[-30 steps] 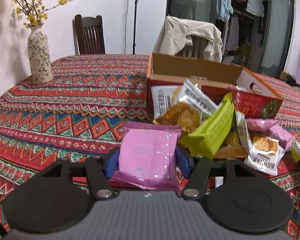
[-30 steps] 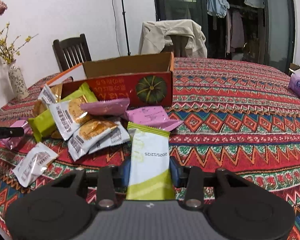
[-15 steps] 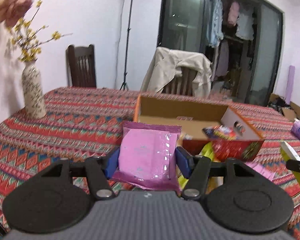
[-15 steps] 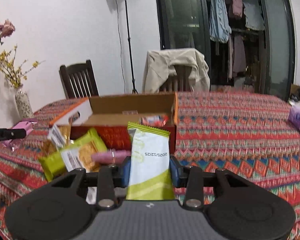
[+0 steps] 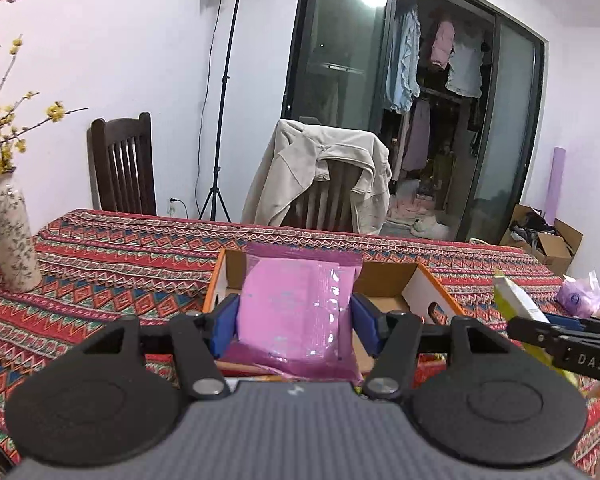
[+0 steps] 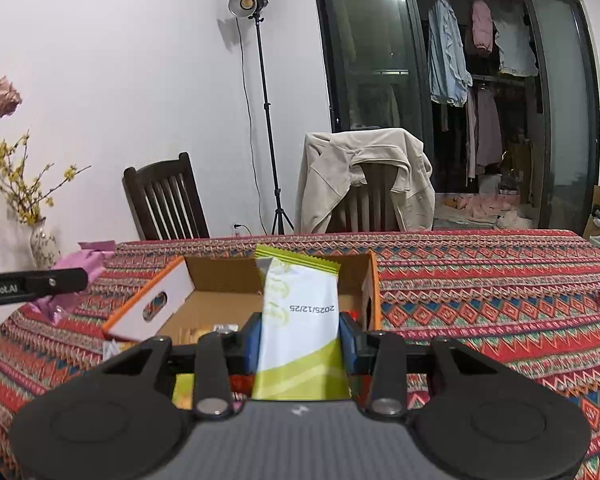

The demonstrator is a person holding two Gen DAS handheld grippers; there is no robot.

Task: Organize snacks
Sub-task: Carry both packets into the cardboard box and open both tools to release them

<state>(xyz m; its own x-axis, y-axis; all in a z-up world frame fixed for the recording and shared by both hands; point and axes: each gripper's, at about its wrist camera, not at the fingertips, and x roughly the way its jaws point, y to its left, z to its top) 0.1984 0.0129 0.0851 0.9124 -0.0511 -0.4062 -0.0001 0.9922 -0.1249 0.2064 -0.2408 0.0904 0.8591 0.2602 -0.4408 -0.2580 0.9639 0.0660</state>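
Left tool (image 5: 296,322) is clamped on the pink snack packet (image 5: 296,312), blue pads pressing both side edges, jaws part-way closed to the packet's width. Right tool (image 6: 300,338) pinches the green-and-white snack packet (image 6: 300,320) the same way, at a narrower gap. Change over the last second: both tools have come up off the snack pile and swung forward. A second ago the packets hung low over the loose snacks on the tabletop (image 5: 112,256); now each sits in front of the open cardboard box (image 6: 216,288), above its near edge. The pile has dropped almost out of both views. Grip unchanged on both, no slip visible. In the left view the right tool shows at the right edge with its green packet; in the right view the left tool's finger and pink packet show at the left. My read: pick is done, 2 packets mid-transport, next is lowering into the box and releasing. A few snacks already lie on the box floor.
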